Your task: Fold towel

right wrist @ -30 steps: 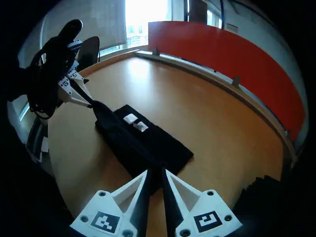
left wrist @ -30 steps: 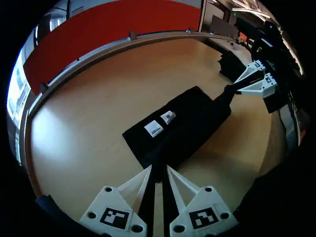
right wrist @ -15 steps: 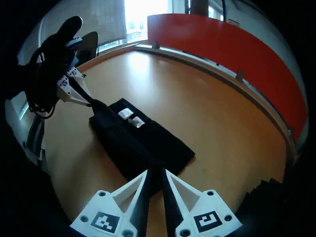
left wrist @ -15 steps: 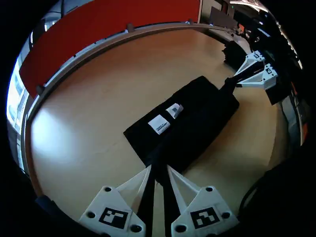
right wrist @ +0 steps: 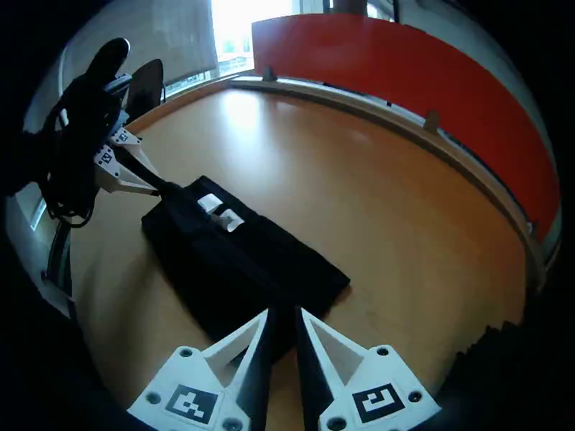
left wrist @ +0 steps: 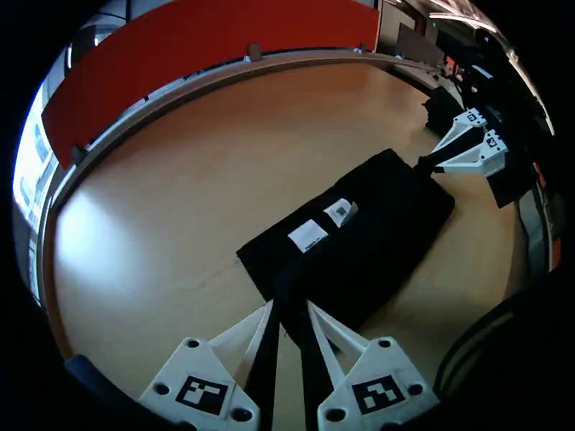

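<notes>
The towel [left wrist: 374, 237] lies along the middle of the table [left wrist: 180, 215] as a long black rectangle, nearly flat, with each gripper holding one end of its near long edge. I judge it soft, limp and light. It sags to the wood wherever it is not held, so it will drape and crease rather than keep a shape. It looks matte and thick enough not to slip from a firm pinch. The corners are the sensible hold, since pulling from both ends keeps the edge straight.

The left gripper [left wrist: 287, 309] has its fingers drawn close together, with black cloth pinched between them at one corner. The right gripper [right wrist: 285, 312] is closed the same way on the opposite corner. The right gripper view shows the towel [right wrist: 230, 266] running away to where the other tool's tips meet its far end. Two small white labels [left wrist: 307, 235] sit side by side on top, near the long edge away from the grippers.

The table is broad, smooth, pale wood with a glossy sheen, so the cloth should slide easily on it. A long red partition [right wrist: 431, 79] lines its far rim. Beyond that, a bright window [right wrist: 237, 29] throws glare across the wood.
</notes>
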Available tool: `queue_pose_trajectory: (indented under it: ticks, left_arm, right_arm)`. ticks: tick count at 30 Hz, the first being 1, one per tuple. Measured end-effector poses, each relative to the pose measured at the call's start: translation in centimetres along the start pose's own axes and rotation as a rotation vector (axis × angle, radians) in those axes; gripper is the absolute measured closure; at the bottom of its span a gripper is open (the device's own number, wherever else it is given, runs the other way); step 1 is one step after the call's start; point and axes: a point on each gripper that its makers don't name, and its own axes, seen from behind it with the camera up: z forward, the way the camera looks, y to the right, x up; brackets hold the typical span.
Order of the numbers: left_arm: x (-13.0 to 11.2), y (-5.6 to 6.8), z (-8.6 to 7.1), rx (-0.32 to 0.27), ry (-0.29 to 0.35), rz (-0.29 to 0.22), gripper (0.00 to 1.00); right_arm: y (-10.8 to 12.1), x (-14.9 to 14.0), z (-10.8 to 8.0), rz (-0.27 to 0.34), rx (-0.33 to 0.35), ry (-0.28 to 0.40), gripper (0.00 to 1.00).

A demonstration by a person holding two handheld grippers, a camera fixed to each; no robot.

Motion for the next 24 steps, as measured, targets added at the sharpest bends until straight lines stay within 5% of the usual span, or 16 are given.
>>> queue_pose_trajectory:
  ticks: [10, 24]
  left_arm:
    - [-0.3, -0.8, 1.0, 0.006, -0.008, -0.028, 0.72]
    - [0.3, -2.8, 1.8, 0.062, -0.001, -0.007, 0.62]
  right_arm:
    - [0.6, -0.6, 1.1, 0.031, -0.023, -0.009, 0.78]
    - [2.3, -0.5, 2.0, 0.043, -0.094, -0.012, 0.41]
